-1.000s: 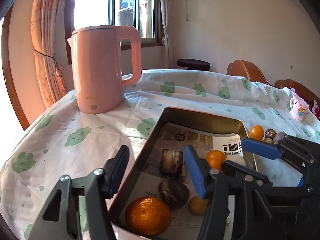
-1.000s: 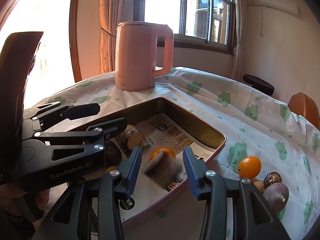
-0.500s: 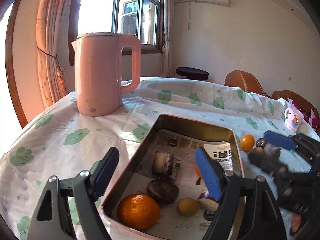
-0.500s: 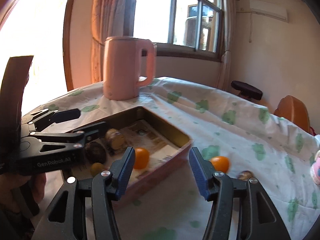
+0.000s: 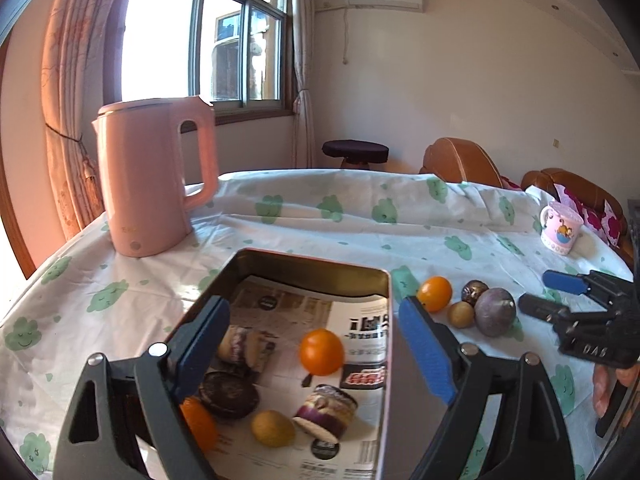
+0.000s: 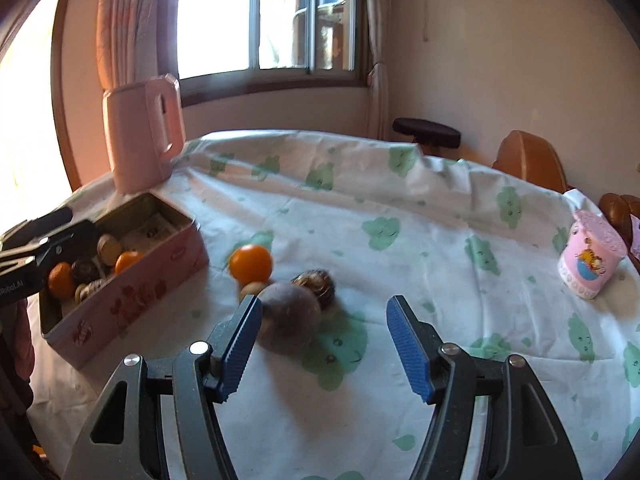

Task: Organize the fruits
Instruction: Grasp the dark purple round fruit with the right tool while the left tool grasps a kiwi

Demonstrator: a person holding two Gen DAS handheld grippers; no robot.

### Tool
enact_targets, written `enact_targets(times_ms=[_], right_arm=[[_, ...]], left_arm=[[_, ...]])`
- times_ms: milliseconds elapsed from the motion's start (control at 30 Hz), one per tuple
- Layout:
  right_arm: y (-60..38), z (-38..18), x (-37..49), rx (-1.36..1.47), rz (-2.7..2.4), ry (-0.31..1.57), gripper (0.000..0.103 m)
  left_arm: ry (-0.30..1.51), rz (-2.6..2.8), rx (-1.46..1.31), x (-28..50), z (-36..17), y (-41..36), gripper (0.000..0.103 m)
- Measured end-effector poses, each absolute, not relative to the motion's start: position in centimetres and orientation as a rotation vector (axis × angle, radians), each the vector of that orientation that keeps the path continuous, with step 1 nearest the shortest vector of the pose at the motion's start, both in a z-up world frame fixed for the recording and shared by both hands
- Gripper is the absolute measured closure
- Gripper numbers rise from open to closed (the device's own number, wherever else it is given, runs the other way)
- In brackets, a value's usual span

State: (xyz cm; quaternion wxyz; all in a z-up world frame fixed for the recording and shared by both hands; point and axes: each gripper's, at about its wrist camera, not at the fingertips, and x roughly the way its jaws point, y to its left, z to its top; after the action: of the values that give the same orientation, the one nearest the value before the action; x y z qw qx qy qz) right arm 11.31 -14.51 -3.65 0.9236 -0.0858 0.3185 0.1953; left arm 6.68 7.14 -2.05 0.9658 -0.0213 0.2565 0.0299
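A pink tin box [image 5: 384, 344] lined with newspaper holds several fruits, among them a small orange [image 5: 322, 351], a dark round fruit [image 5: 229, 394] and a cut purple piece [image 5: 325, 407]. My left gripper [image 5: 316, 354] is open and empty above the box. Right of the box on the cloth lie an orange [image 6: 251, 263], a big purple fruit [image 6: 289, 317], a dark brown fruit [image 6: 318, 283] and a small tan fruit [image 6: 252, 289]. My right gripper [image 6: 320, 346] is open and empty, just in front of the purple fruit. The box also shows in the right wrist view [image 6: 132, 304].
A pink kettle [image 5: 154, 178] stands behind the box at the far left. A pink cartoon mug [image 6: 592, 258] stands at the right. The round table carries a white cloth with green clouds [image 6: 400, 208]. Brown chairs [image 5: 460, 160] and a dark stool [image 5: 355, 152] stand beyond it.
My right gripper let a cut purple piece drop in the box, then swung right to the loose fruits on the cloth. My left gripper pulled back and opened wider.
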Motion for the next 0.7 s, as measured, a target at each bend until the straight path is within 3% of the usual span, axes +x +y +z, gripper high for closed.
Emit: enact_targets(times_ms=[467, 500, 533, 700], right_arm=[[-12.0, -5.8, 13.1, -0.209, 0.437, 0.772, 0.037], [-12.1, -6.0, 13.4, -0.195, 0.438, 0.784, 0.038], [-12.2, -6.2, 13.6, -0.187, 0.439, 0.797, 0.050], [-13.5, -5.8, 13.2, -0.142, 0.436, 0.767, 0.052]], left_arm=[[0.546, 0.025, -0.004, 7.3, -3.0, 4.7, 0.012], [0.547, 0.021, -0.002, 7.4, -3.0, 4.6, 0.012], [0.549, 0.018, 0.001, 7.4, -3.0, 4.5, 0.012], [0.552, 0.005, 0.013, 7.5, -2.9, 3.6, 0.012]])
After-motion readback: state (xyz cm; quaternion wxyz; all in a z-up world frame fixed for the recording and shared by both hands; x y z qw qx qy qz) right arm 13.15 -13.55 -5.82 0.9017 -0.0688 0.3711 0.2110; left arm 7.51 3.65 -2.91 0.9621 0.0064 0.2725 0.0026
